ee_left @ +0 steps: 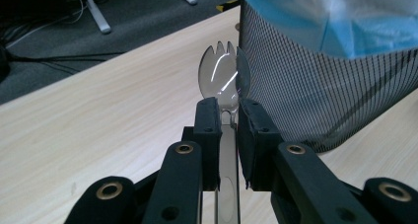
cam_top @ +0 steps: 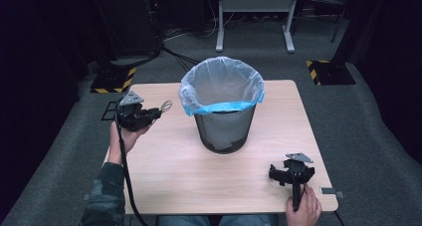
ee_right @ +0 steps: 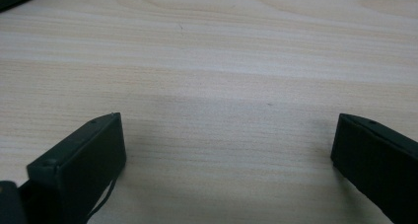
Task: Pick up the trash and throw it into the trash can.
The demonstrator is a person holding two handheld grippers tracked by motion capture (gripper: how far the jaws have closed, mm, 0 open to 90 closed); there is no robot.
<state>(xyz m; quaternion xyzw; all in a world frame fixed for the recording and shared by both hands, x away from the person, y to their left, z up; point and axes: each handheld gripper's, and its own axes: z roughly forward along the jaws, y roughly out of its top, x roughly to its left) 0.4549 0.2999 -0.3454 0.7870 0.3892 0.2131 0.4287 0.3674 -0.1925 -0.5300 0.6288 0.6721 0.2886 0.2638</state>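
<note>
Spork pinched in the left tongs (ee_left: 227, 116), up off the surface (cam_top: 164, 166) next to the bin.

The clear plastic spork (ee_left: 223, 81) sits clamped by its neck, tines pointing away, just beside the mesh wastebasket (cam_top: 225, 129) with its blue-edged liner bag (cam_top: 221, 84). Right tongs (ee_right: 226, 150) are spread wide with nothing between them, low over bare wood near the front right corner.
</note>
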